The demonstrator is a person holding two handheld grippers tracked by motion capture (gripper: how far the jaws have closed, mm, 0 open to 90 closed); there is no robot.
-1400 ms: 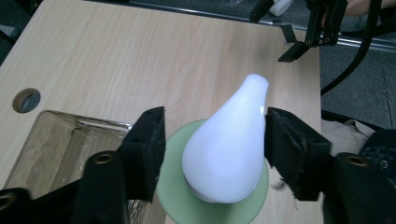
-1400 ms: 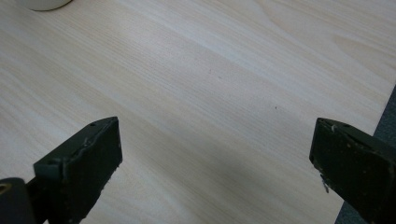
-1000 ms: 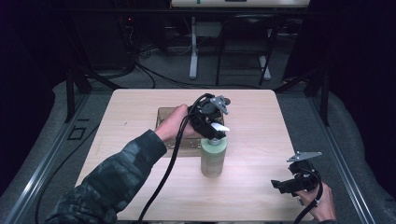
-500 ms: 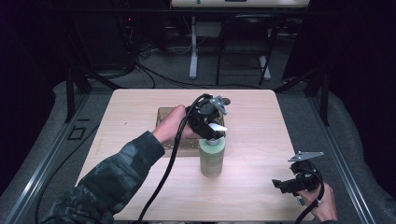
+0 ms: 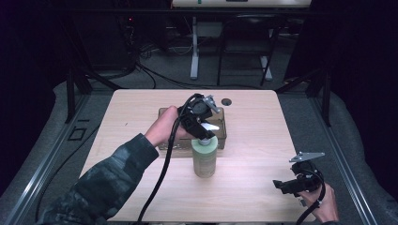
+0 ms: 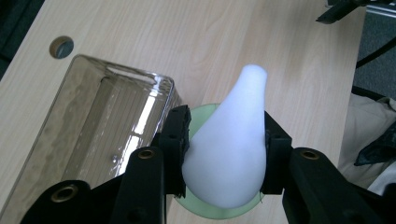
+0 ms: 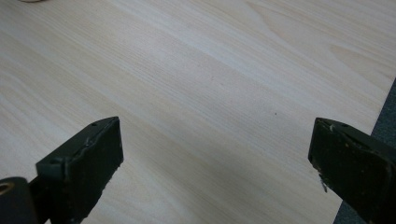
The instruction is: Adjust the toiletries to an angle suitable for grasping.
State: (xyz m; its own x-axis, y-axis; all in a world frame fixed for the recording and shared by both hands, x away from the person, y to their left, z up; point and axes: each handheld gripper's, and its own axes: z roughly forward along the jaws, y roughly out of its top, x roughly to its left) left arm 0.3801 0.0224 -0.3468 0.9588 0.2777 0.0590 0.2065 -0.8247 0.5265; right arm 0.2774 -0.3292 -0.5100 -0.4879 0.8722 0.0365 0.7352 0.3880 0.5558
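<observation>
A pale green bottle (image 5: 204, 161) stands upright mid-table, just in front of a clear plastic box (image 5: 219, 123). My left gripper (image 5: 205, 132) comes down on it from above and is shut on its white pump head (image 5: 212, 127). In the left gripper view the two black jaws clamp the white pump head (image 6: 229, 149) from both sides, with the green bottle top (image 6: 205, 114) beneath. My right gripper (image 5: 281, 185) rests low at the table's front right corner, open. In the right gripper view its jaws (image 7: 215, 140) stand wide apart over bare wood.
The clear box (image 6: 102, 126) lies to the left of the bottle in the left gripper view. A round cable hole (image 5: 226, 101) sits near the table's far edge. The wooden table (image 5: 263, 140) has open room on its right half. Dark floor and rails surround it.
The left gripper and the bottle have shifted slightly to the left. The right gripper has not moved.
</observation>
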